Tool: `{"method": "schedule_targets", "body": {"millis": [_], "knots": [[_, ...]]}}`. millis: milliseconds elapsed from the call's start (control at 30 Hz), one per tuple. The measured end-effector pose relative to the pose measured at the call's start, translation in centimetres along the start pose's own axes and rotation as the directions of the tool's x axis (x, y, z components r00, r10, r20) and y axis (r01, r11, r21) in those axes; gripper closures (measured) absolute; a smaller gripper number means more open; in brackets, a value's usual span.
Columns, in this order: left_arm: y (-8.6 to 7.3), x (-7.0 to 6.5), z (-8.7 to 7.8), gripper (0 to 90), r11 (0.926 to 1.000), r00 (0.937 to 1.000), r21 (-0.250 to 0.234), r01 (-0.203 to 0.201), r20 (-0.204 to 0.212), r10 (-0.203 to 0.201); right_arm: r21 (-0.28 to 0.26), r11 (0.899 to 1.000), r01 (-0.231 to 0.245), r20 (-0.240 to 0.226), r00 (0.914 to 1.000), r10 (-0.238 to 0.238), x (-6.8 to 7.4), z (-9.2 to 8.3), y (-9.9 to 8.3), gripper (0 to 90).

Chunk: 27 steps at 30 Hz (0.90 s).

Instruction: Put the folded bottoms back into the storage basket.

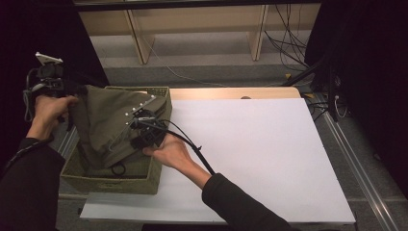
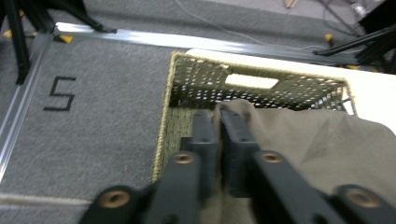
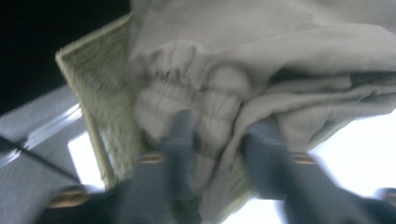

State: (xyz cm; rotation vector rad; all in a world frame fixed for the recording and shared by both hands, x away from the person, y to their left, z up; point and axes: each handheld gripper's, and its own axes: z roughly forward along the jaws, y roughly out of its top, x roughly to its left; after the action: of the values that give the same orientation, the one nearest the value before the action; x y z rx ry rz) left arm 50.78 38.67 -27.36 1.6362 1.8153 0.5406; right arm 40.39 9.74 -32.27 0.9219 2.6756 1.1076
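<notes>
**Olive garment held over the woven basket**

The white table (image 1: 260,154) carries a woven basket (image 1: 161,91) at its left edge. An olive garment (image 1: 103,125) hangs partly inside it, its upper corner pinched tight in the left tongs (image 2: 218,122). The right tongs (image 3: 223,128) stand parted, with the gathered waistband (image 3: 187,79) between them, unpressed.

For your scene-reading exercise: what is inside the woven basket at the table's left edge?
An olive garment fills the basket and bulges above its rim. A black loop lies near the front wall. The cloth covers the basket's floor, so anything under it cannot be seen.
</notes>
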Motion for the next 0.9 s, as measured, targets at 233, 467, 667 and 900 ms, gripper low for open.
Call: {"method": "schedule_targets", "body": {"millis": [233,467,667,900], "knots": [[-0.2,-1.2,0.6,45.9,0.9996,0.9993,-0.006,-0.026,-0.028,0.026,0.074,0.996,-0.044,-0.01,0.999,0.045,-2.2,-0.2,-0.9,29.2],[-1.7,-2.9,1.8,37.8,0.9947,0.9961,0.055,-0.087,-0.007,0.088,-0.001,0.998,-0.065,0.013,0.9978,0.065,-4.6,-3.2,-1.6,28.6],[-4.0,-3.3,3.0,34.7,0.991,0.9947,0.087,-0.101,-0.009,0.102,-0.066,0.996,-0.058,0.039,0.9974,0.061,-6.1,-5.7,-3.3,28.4],[-6.9,-3.2,4.8,33.2,0.9865,0.9932,0.12,-0.111,-0.021,0.115,-0.149,0.987,-0.055,0.071,0.9952,0.066,-7.5,-8.8,-6.3,28.4]]}}
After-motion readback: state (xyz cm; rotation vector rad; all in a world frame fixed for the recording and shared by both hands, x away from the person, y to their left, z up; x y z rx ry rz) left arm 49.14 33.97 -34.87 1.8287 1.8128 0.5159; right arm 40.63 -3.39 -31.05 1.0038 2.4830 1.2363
